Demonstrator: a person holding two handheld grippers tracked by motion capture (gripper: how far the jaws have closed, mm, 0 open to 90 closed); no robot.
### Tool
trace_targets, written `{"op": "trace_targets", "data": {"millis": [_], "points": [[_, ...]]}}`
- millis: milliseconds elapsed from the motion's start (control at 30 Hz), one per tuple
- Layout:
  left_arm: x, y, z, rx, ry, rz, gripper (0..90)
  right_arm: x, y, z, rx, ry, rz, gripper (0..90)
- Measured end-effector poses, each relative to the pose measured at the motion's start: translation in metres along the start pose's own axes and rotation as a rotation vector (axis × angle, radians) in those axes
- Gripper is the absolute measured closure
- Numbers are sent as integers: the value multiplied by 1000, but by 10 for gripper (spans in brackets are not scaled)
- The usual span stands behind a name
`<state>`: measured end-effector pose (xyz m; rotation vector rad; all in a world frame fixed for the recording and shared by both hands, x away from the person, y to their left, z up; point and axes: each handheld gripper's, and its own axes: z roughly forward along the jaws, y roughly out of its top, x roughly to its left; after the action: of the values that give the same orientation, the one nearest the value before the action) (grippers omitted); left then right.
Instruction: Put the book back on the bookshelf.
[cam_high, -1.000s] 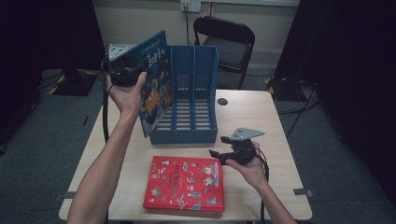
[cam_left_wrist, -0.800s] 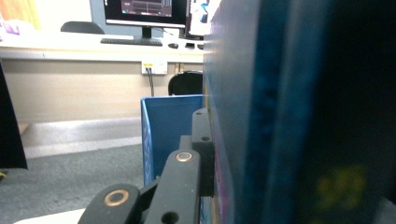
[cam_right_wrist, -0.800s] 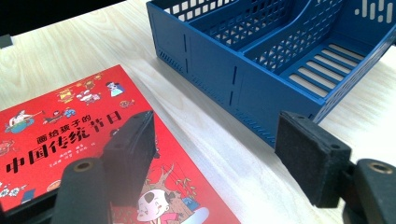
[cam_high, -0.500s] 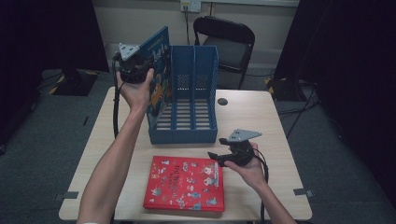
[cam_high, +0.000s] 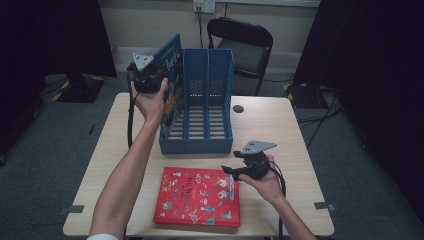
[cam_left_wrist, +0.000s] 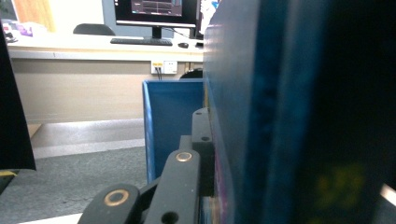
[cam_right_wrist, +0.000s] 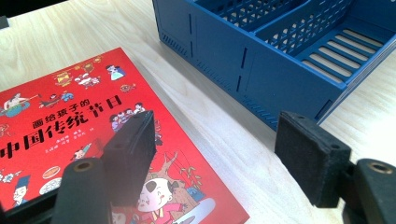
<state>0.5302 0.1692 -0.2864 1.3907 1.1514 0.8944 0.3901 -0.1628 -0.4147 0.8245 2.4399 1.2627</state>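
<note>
The left gripper (cam_high: 150, 80) is raised at the left wall of the blue file rack (cam_high: 200, 105), its fingers pinching a blue picture book (cam_high: 170, 95) that stands upright and slightly tilted at the rack's left compartment; whether its lower edge is inside is hard to tell. In the left gripper view the book's cover (cam_left_wrist: 243, 116) is pressed against one black finger (cam_left_wrist: 187, 182). The right gripper (cam_high: 239, 171) rests low over the surface (cam_high: 280, 125), just beside the right edge of a red picture book (cam_high: 197, 196) lying flat in front of the rack. Its fingers (cam_right_wrist: 133, 154) are spread, nothing between them.
</note>
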Motion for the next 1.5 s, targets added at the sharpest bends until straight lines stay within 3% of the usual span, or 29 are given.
{"op": "trace_targets", "data": {"millis": [167,333,567,633,767,867,967,1033,1267,1400,1500], "points": [[-2,-20,2,16,-13,26,834,0,-1,1,4,-1,-2,289],[1,-30,1,11,-21,15,834,0,-2,1,9,-2,-1,289],[-1,-39,-12,17,-40,59,829,1,-3,4,20,-1,-2,289],[-1,-40,-15,27,-43,48,825,2,-4,5,25,-2,-4,289],[1,-38,-17,77,-52,90,815,3,-3,6,27,-2,-10,290],[6,-35,-18,107,-55,76,812,4,-3,7,34,0,-13,289],[9,-36,-19,105,-68,53,782,4,-3,7,33,0,-12,289],[13,-34,-20,121,-92,63,758,4,-3,7,33,-1,-9,289],[19,-26,-23,159,-115,59,704,4,-3,9,38,-1,-11,289],[20,-21,-23,195,-121,74,703,4,-3,9,41,-7,-16,290],[21,-15,-24,208,-95,91,710,4,-3,9,43,-6,-16,290]]}}
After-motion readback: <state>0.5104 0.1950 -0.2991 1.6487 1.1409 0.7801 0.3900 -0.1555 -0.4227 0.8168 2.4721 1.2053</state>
